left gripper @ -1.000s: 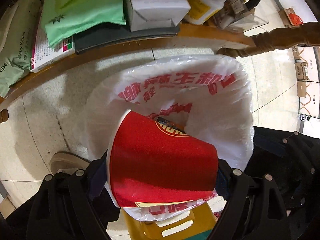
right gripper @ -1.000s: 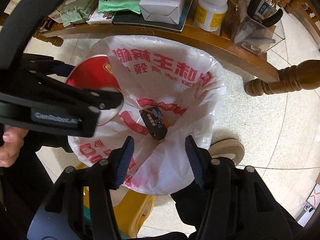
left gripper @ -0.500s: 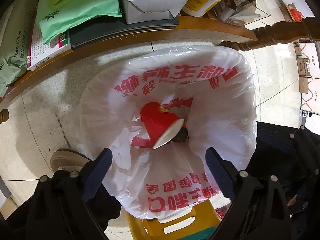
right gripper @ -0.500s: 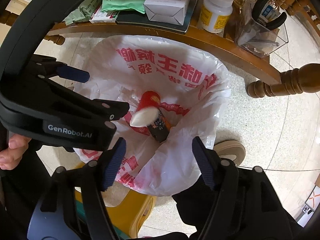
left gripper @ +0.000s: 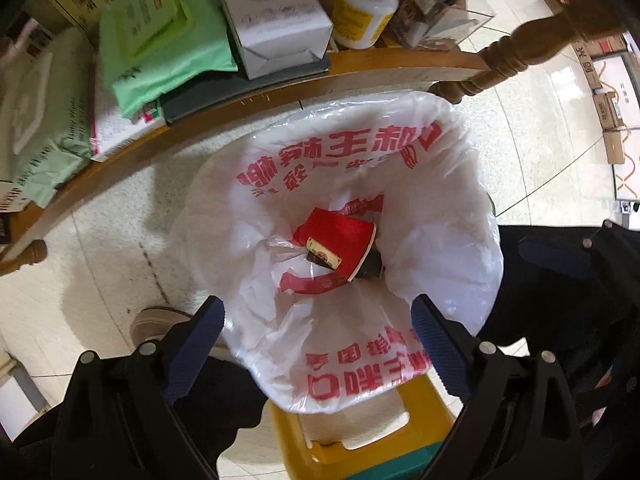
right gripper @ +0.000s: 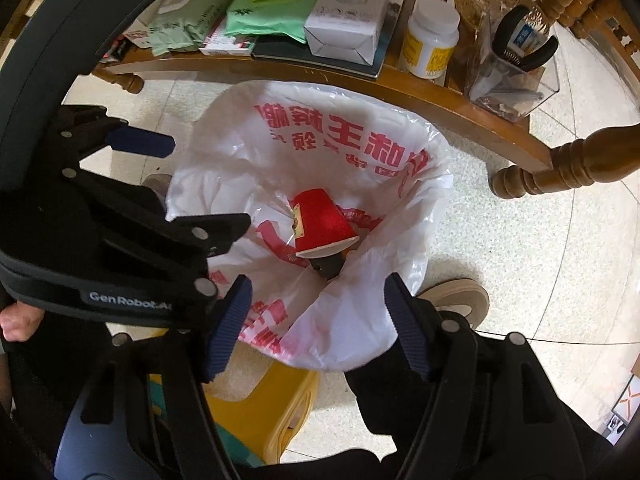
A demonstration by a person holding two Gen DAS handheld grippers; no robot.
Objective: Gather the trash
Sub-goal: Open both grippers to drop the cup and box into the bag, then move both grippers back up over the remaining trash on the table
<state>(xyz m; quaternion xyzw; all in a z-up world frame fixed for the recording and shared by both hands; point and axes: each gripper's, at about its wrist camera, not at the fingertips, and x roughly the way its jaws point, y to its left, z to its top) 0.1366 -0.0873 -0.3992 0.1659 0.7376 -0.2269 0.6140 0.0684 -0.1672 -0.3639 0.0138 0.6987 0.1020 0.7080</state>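
Note:
A red paper cup (left gripper: pixel 340 240) (right gripper: pixel 322 220) lies on its side at the bottom of a white plastic bag (left gripper: pixel 360 152) (right gripper: pixel 340 128) with red print. It rests on a dark wrapper (left gripper: pixel 370 268) (right gripper: pixel 330 266). My left gripper (left gripper: pixel 316 300) (right gripper: pixel 210 182) hangs open above the bag's left rim, nothing between its fingers. My right gripper (right gripper: pixel 317 280) is open over the near rim, and its pads do not press on the plastic.
The bag sits on a yellow stool (left gripper: pixel 360 432) (right gripper: pixel 256 408). Behind it a wooden table edge (left gripper: pixel 240 112) carries green wipe packs, a white box (left gripper: pixel 272 16) and a yellow-labelled bottle (right gripper: pixel 430 44). A turned wooden leg (right gripper: pixel 560 168) and a person's shoe (right gripper: pixel 460 296) are nearby.
The red cup left my left gripper and dropped into the bag. Both grippers opened wider and rose a little above the bag.

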